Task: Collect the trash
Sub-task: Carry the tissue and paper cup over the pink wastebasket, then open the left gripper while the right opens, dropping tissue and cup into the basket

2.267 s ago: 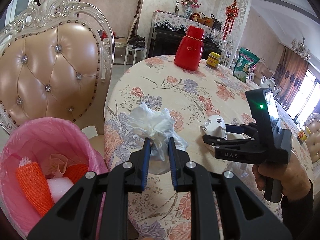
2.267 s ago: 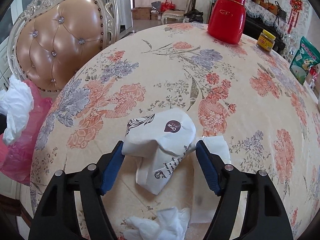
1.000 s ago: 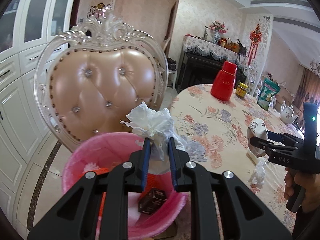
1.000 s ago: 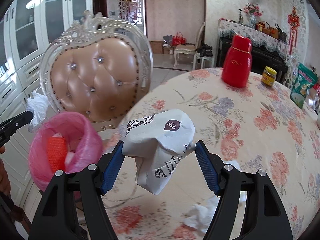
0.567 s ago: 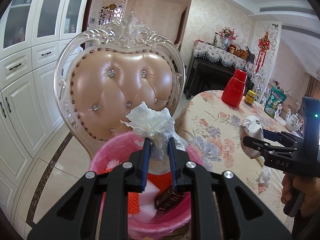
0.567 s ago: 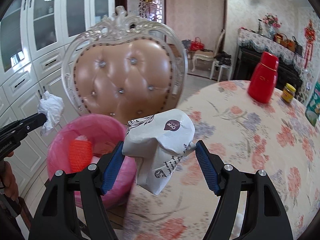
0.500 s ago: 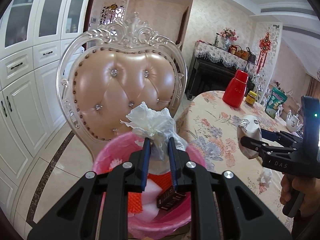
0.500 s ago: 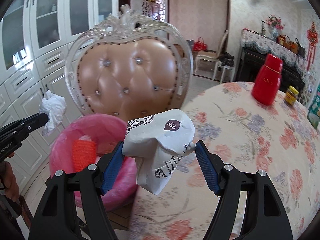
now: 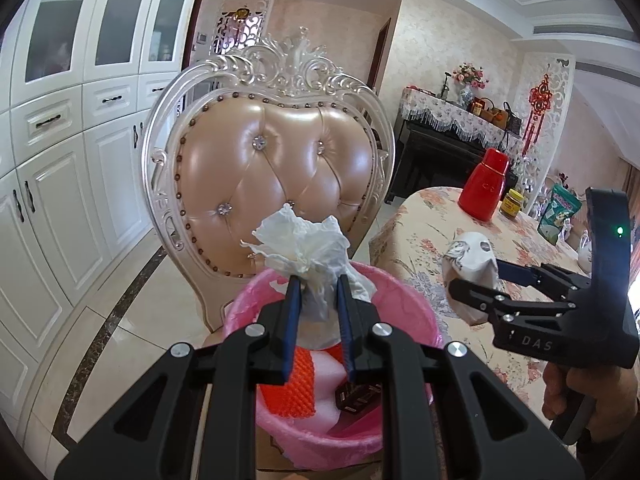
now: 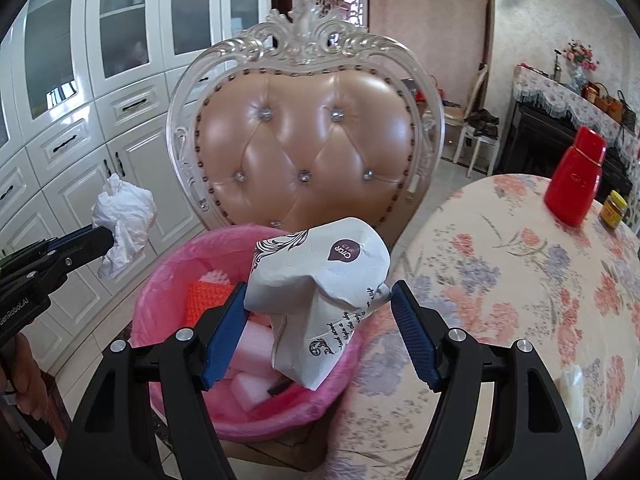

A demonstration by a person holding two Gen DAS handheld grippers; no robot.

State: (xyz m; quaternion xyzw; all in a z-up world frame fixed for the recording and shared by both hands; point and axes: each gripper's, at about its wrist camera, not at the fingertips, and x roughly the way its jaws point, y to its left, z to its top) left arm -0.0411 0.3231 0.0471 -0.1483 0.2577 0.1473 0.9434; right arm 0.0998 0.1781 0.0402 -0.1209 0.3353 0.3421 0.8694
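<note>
My left gripper [image 9: 318,300] is shut on a crumpled white tissue wad [image 9: 306,250] and holds it above the pink-lined trash bin [image 9: 408,304]. The same wad [image 10: 124,220] shows at the left of the right wrist view, over the bin's left edge. My right gripper [image 10: 318,316] is shut on a crumpled white paper bag [image 10: 320,280] with dark print, held over the bin [image 10: 160,280] near its right rim. That bag [image 9: 472,264] and the right gripper [image 9: 480,284] also appear at the right of the left wrist view. Orange netting [image 9: 286,388] and white foam lie in the bin.
A tufted peach chair [image 10: 308,140] with a white carved frame stands just behind the bin. The floral-clothed table [image 10: 520,300] lies to the right with a red flask [image 10: 574,182], a small jar [image 10: 614,208] and another tissue [image 10: 572,388]. White cabinets [image 9: 60,160] line the left.
Both grippers have swung away from the table toward the bin, each keeping its load. The bin and chair now fill the middle of both views, and the bag has come over the bin.
</note>
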